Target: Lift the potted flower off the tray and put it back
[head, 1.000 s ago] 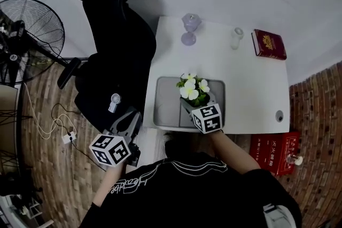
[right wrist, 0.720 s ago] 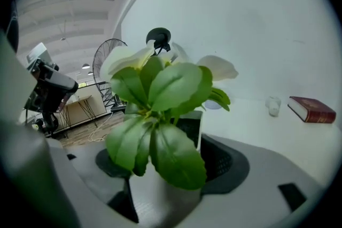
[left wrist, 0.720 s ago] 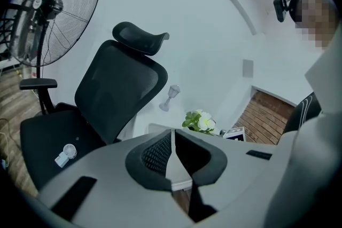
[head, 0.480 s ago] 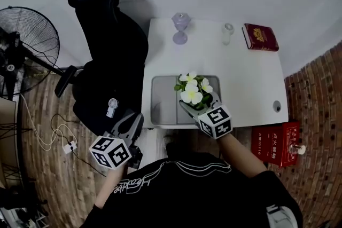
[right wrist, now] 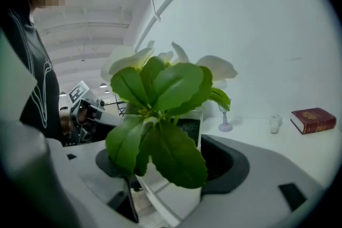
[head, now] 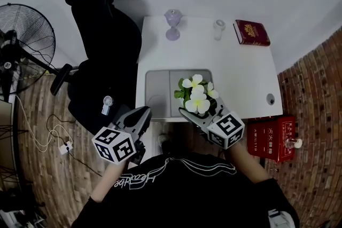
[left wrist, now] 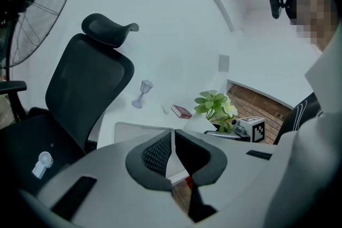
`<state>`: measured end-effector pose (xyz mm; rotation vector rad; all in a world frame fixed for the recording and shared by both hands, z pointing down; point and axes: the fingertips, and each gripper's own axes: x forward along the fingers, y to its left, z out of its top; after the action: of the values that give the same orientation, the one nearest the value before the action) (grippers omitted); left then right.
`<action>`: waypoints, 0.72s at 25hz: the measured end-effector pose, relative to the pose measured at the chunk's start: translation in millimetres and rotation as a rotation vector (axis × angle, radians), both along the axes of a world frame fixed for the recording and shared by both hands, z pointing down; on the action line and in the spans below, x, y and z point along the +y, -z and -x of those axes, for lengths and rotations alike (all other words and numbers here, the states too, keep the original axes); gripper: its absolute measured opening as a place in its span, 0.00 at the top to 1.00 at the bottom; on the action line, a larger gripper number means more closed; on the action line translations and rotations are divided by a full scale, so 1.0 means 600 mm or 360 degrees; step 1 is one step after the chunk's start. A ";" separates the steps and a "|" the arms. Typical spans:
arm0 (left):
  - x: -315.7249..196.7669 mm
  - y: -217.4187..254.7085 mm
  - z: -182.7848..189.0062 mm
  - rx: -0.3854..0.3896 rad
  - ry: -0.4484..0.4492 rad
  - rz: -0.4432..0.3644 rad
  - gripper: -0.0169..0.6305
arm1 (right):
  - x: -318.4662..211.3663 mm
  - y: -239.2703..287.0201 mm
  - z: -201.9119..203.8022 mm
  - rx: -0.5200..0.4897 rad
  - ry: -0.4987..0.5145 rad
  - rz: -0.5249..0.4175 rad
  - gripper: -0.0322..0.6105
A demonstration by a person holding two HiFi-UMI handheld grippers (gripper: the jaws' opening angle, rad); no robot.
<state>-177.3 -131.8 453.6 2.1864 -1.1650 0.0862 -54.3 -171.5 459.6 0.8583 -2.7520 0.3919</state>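
Lettering shows on the red box point(head: 270, 139) on the floor by the table's point(head: 240, 72) near right corner, too small to read. The red book point(head: 251, 32) at the far right corner bears a gold emblem, also unreadable. The right gripper point(head: 199, 115) pinches the white pot of the potted flower point(head: 196, 94) between its fingers, holding it up over the near right corner of the grey tray point(head: 160, 85). The left gripper point(head: 140, 115) hangs off the table's near left corner, fingers pressed together on nothing. A goblet point(head: 172, 24) stands at the far edge.
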 end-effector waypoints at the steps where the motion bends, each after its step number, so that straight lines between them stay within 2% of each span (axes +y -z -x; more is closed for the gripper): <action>1: 0.002 0.003 -0.005 0.0002 -0.0010 -0.0010 0.90 | 0.008 0.002 -0.003 0.0001 0.0010 -0.0006 0.39; 10: 0.010 0.007 0.001 -0.0023 -0.0031 -0.0014 0.90 | 0.055 0.020 -0.004 -0.0049 0.0082 0.0008 0.39; 18: -0.002 0.000 0.024 0.0008 0.0031 -0.0005 0.90 | 0.049 0.013 -0.007 -0.0024 0.0094 0.0036 0.39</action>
<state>-191.7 -133.1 453.6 2.1766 -1.1842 0.0706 -50.2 -142.3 451.8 0.7696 -2.7736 0.4190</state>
